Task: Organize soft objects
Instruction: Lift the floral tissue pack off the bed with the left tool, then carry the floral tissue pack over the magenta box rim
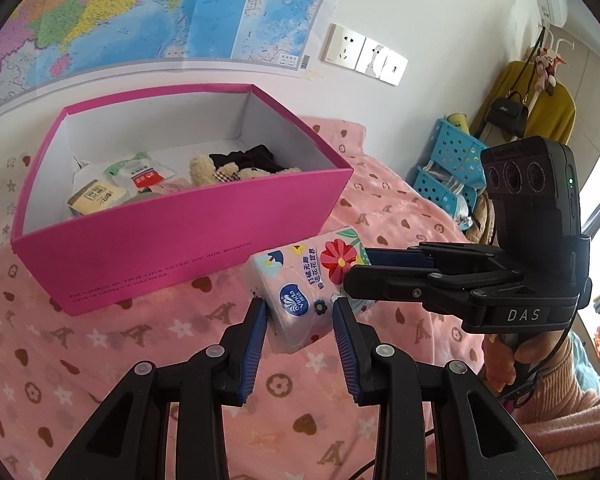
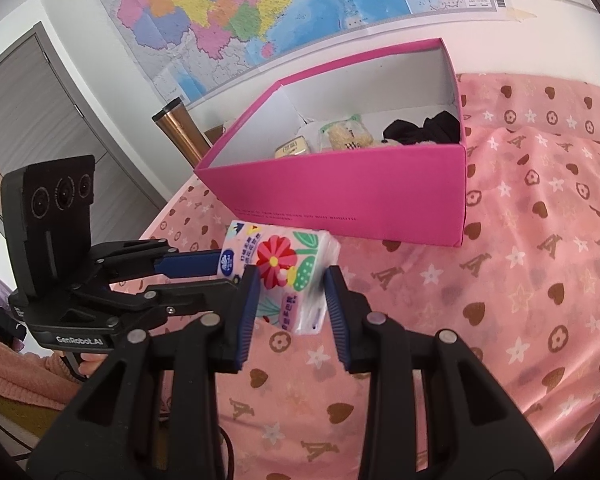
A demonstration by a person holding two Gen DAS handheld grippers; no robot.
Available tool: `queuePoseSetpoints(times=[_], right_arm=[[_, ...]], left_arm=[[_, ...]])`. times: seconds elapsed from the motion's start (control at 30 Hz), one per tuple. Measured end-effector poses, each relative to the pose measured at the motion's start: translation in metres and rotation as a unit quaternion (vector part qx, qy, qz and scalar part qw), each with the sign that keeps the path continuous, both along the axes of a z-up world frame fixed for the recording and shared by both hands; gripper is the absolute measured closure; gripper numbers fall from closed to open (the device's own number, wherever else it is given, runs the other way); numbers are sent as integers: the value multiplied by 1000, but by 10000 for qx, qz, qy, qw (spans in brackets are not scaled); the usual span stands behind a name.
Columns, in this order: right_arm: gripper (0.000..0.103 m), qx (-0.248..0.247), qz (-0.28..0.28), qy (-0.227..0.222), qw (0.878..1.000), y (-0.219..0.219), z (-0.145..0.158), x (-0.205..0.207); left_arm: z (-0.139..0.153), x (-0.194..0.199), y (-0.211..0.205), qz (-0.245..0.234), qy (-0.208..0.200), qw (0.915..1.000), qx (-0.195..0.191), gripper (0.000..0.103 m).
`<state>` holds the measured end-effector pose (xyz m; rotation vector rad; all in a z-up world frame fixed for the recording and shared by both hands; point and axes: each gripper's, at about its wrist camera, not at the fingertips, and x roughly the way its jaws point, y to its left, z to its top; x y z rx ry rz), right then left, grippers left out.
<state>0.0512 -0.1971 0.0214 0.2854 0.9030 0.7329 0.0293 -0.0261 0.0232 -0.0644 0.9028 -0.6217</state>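
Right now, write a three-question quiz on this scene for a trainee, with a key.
1. True or false: the tissue pack already lies inside the pink box.
2. Which grippers are clamped on the pack? A) the left gripper only B) the right gripper only C) both
3. Name the soft toy that lies in the box beside the black cloth.

Key: 1. False: it is held in front of the box, above the pink blanket. 2. C: both grip it, from different sides. 3. The teddy bear.
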Motion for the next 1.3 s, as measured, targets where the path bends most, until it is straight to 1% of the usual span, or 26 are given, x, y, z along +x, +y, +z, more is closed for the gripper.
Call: queuePoseSetpoints(times=[1.3], right_arm=[[66,48,65,-229,9997,4,11,11]], left_arm=[[10,7,4,127,-203,9997,68,70]])
